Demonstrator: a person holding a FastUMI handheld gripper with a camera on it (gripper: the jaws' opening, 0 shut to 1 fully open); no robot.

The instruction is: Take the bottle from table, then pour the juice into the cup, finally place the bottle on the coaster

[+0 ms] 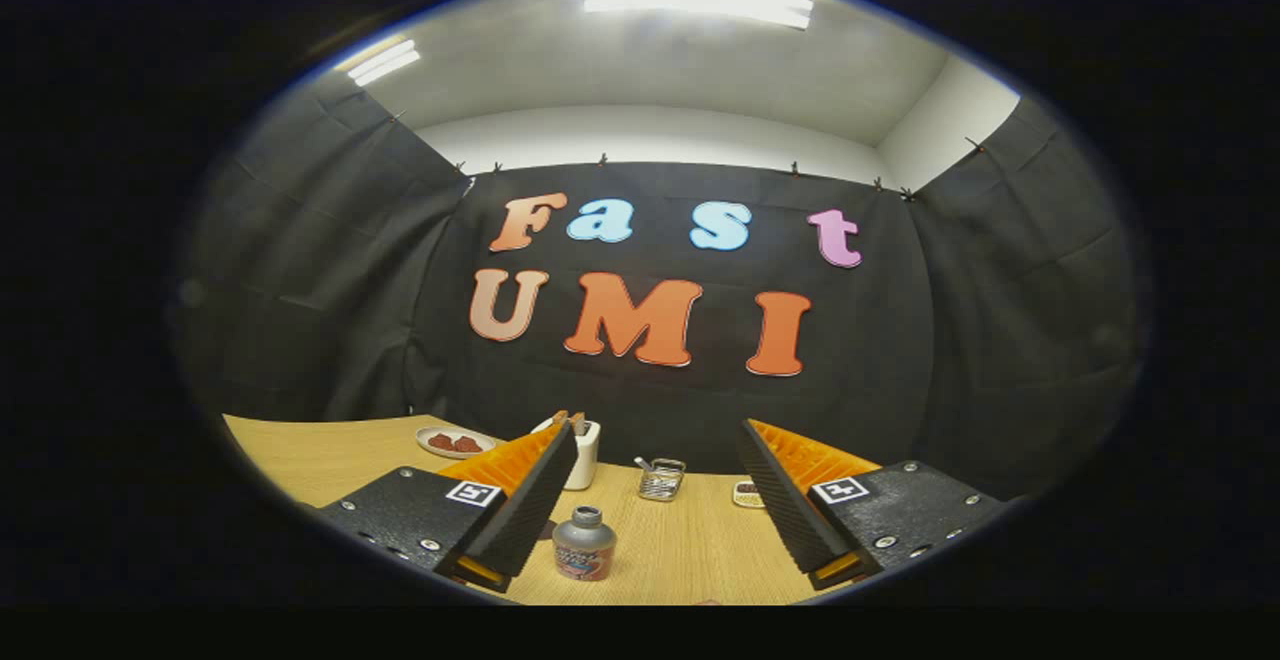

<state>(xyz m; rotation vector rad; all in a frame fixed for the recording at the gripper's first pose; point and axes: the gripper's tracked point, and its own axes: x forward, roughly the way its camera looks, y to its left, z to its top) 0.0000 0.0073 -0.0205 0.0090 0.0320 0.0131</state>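
Observation:
A small grey bottle (584,543) with a grey cap and a coloured label stands upright on the wooden table (690,550). It sits low between my fingers, closer to the left finger (520,510). My gripper (659,427) is open wide, held above the table and touching nothing. Beyond the left fingertip stands a white cup-like container (585,458) with something brown sticking out of its top. A small round flat piece (746,493), perhaps the coaster, lies by the right finger (790,510) and is partly hidden by it.
A white plate (455,442) holding dark red pieces lies at the far left of the table. A small wire basket (661,479) stands near the table's back edge, between the white container and the round piece. Black cloth walls close in the booth.

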